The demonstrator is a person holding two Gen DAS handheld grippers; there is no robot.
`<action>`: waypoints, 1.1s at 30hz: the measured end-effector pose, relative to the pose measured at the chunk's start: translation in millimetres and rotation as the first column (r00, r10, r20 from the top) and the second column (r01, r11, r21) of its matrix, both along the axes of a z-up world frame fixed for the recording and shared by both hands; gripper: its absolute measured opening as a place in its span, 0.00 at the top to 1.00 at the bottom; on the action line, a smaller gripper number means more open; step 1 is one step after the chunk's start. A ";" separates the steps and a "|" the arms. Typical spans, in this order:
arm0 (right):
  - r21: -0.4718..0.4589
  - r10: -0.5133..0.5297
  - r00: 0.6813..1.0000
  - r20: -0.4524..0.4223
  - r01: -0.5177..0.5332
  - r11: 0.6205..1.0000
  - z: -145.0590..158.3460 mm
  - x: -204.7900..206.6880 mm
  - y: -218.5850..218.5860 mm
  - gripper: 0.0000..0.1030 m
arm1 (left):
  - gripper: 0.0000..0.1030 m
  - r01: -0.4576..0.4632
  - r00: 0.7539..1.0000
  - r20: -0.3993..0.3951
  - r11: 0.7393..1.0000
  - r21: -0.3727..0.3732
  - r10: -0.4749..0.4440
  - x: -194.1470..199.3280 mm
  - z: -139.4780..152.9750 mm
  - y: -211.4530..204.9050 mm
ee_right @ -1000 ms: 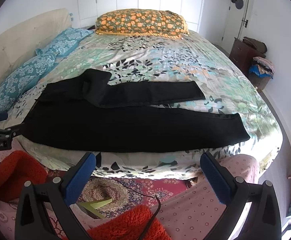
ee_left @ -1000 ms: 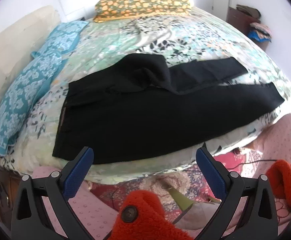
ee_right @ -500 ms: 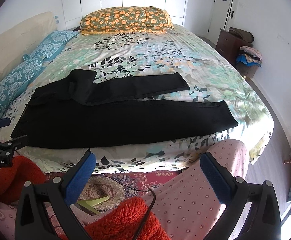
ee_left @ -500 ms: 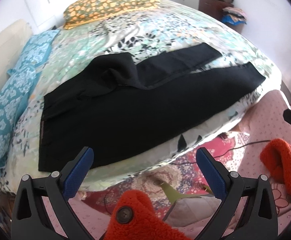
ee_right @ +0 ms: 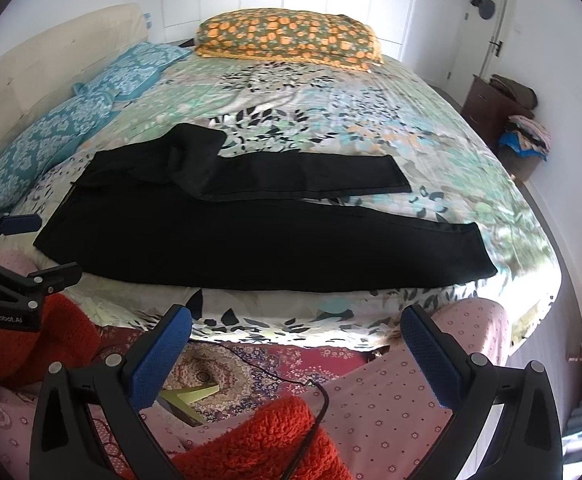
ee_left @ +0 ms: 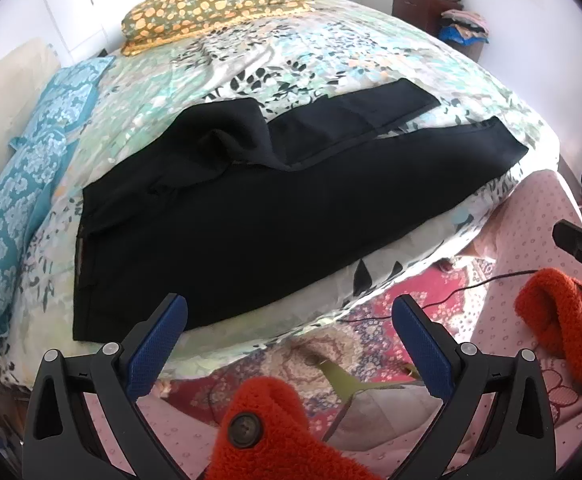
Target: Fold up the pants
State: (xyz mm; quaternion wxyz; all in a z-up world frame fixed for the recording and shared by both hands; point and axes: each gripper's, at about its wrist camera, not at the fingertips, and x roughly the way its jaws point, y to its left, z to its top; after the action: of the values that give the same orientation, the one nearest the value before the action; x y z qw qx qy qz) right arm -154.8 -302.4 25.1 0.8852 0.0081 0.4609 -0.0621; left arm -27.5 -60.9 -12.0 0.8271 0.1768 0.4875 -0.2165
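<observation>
Both hand-held grippers, left point(ee_left: 289, 316) and right point(ee_right: 297, 328), hang wide open and empty over the patterned red rug point(ee_right: 227, 364), short of the floral-sheeted bed point(ee_right: 331, 120). The black fabric pants point(ee_right: 259, 240) lie spread lengthwise along the bed's near edge, the far leg angled apart with a rumpled flap by the waist. A good fold likely begins by flattening that flap, then pinching the far leg's hem and waist together. Compared with a second ago, the left view has swung leftward and nearer; the pants have not moved.
</observation>
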 end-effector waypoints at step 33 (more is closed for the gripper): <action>0.004 0.200 0.980 0.015 -0.200 0.980 -1.8 16.3 38.7 0.00 | 0.01 -0.144 0.990 0.007 0.989 0.015 0.144 7.2 -2.9 29.4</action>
State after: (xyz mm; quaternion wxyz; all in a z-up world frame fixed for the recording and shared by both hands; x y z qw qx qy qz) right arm -138.5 -263.7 23.2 0.8903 -0.0354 0.4531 0.0285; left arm -20.4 -31.5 -14.9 0.8407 0.1481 0.4982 -0.1519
